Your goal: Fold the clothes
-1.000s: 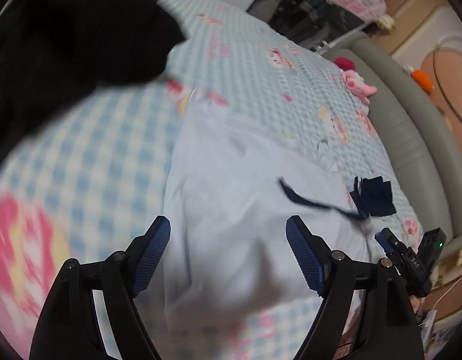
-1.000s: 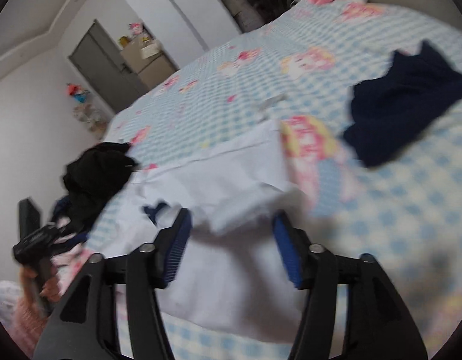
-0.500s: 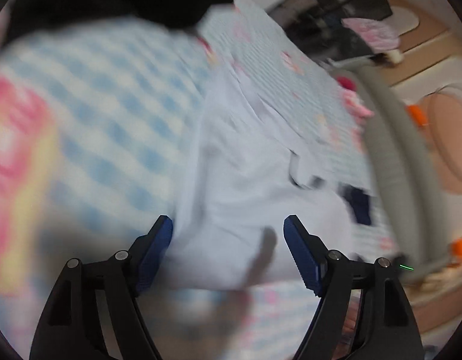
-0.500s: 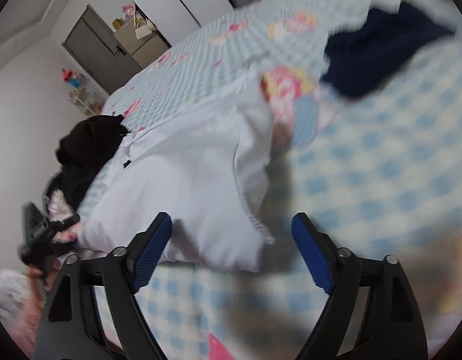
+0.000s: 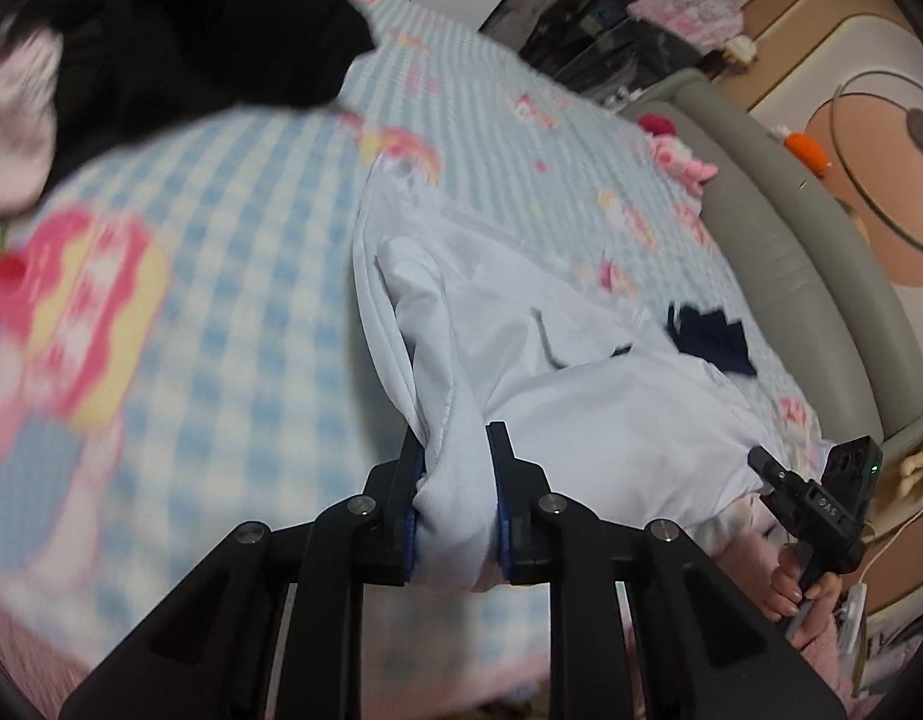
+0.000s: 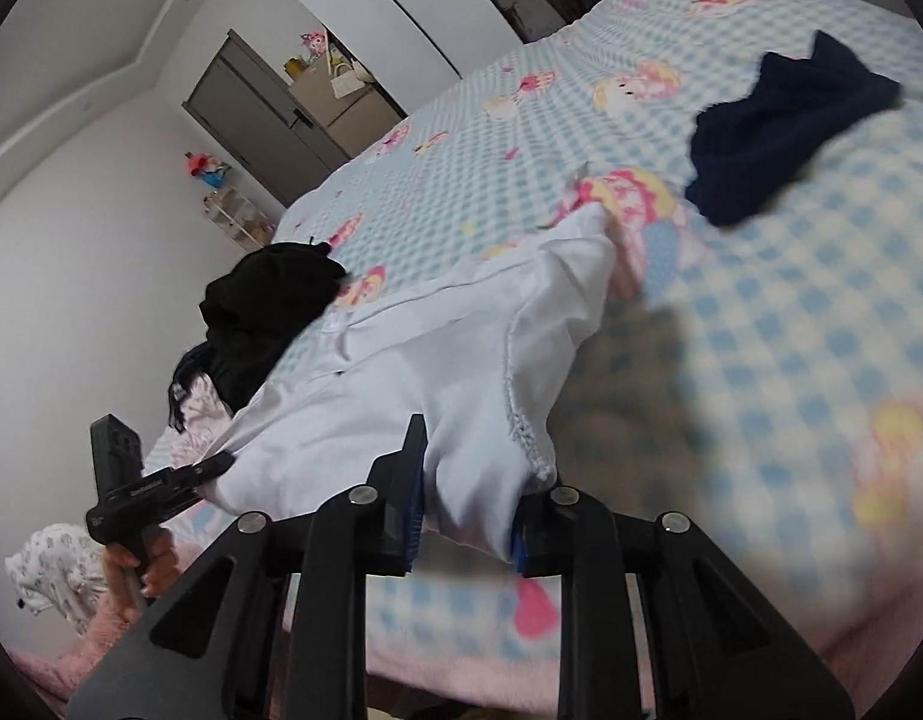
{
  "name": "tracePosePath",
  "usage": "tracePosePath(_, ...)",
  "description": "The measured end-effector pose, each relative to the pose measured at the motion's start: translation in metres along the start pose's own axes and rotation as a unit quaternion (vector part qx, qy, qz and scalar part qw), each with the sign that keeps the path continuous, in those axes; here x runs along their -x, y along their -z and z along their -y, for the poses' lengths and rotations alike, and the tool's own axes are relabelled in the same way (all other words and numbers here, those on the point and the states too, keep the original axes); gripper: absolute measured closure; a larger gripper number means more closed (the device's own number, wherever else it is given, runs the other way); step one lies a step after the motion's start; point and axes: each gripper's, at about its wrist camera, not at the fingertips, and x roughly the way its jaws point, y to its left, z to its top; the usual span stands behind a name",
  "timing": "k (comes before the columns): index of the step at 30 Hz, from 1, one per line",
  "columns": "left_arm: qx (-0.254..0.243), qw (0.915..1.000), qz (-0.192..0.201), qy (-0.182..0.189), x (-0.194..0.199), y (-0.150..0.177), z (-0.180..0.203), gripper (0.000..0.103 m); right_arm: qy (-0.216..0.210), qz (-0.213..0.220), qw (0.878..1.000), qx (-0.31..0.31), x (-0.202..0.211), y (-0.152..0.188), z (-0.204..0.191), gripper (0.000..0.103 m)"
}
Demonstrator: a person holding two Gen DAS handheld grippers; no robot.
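Note:
A white garment point(image 5: 581, 396) lies on the blue checked bed cover point(image 5: 233, 276), near the bed's front edge. My left gripper point(image 5: 455, 450) is shut on a bunched near corner of it. In the right wrist view the same white garment point(image 6: 413, 372) stretches left, and my right gripper point(image 6: 470, 480) is shut on its other near corner. Each gripper shows in the other's view: the right one at the far right point(image 5: 821, 498), the left one at the far left point(image 6: 143, 492).
A black heap of clothes point(image 5: 179, 42) lies at the back left of the bed. A small navy garment point(image 6: 773, 126) lies to the right of the white one. A pink plush toy point(image 5: 683, 162) sits by the grey headboard point(image 5: 779, 252).
Both grippers were open over the white garment's near edge. They have closed on its two near corners, and the cloth is now bunched between the pads.

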Motion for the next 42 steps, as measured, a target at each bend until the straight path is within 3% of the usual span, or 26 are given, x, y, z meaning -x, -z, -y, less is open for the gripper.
tracePosePath(4,0.031,0.9973,-0.047,-0.047,-0.012,0.023,-0.024,0.068,0.095,-0.079,0.991,-0.050,-0.021,0.036,0.031,0.066)
tracePosePath(6,0.025,0.9982,0.000,-0.054,0.008,0.020,-0.021,0.062,0.089,-0.051,0.993,-0.065,-0.008,0.034,0.029,0.065)
tracePosePath(8,0.007,0.9934,0.064,-0.095,0.030,0.021,-0.015,0.054,0.132,0.001,0.991,-0.034,0.014,0.031,0.015,0.064)
tracePosePath(10,-0.003,0.9927,0.089,-0.082,0.040,0.021,-0.010,0.054,0.159,0.045,0.986,-0.003,0.032,0.029,0.000,0.061)
tracePosePath(13,-0.050,0.9927,0.082,-0.073,0.027,0.021,0.016,0.054,0.143,0.059,0.987,0.043,0.035,0.025,-0.022,0.057)
tracePosePath(19,-0.139,0.9860,0.044,-0.082,-0.012,0.020,0.065,0.054,0.114,0.005,0.981,0.154,-0.015,0.022,-0.069,0.057)
tracePosePath(23,-0.178,0.9691,0.047,-0.164,-0.022,-0.003,0.069,0.055,0.117,-0.030,0.979,0.164,-0.040,0.020,-0.068,0.057)
tracePosePath(26,-0.149,0.9738,0.056,-0.162,-0.022,-0.031,0.046,0.057,0.109,-0.025,0.984,0.142,-0.037,0.006,-0.058,0.057)
tracePosePath(31,-0.106,0.9861,0.024,-0.126,-0.046,-0.051,0.018,0.055,0.124,-0.009,0.983,0.136,-0.042,-0.028,-0.051,0.049)
tracePosePath(33,-0.103,0.9881,0.008,-0.114,-0.056,-0.050,0.014,0.058,0.123,-0.012,0.984,0.131,-0.053,-0.034,-0.048,0.049)
tracePosePath(34,-0.103,0.9887,0.000,-0.109,-0.060,-0.049,0.013,0.067,0.122,-0.015,0.984,0.128,-0.059,-0.037,-0.046,0.049)
tracePosePath(35,-0.110,0.9875,-0.002,-0.113,-0.063,-0.047,0.015,0.085,0.122,-0.023,0.984,0.124,-0.066,-0.035,-0.043,0.049)
tracePosePath(36,-0.119,0.9856,0.000,-0.120,-0.064,-0.046,0.016,0.091,0.121,-0.033,0.985,0.117,-0.074,-0.032,-0.038,0.048)
tracePosePath(38,-0.129,0.9832,0.009,-0.129,-0.063,-0.045,0.017,0.096,0.123,-0.052,0.986,0.103,-0.088,-0.022,-0.026,0.048)
tracePosePath(42,-0.110,0.9838,0.062,-0.127,-0.041,-0.054,0.012,0.097,0.142,-0.062,0.983,0.100,-0.098,-0.003,-0.015,0.050)
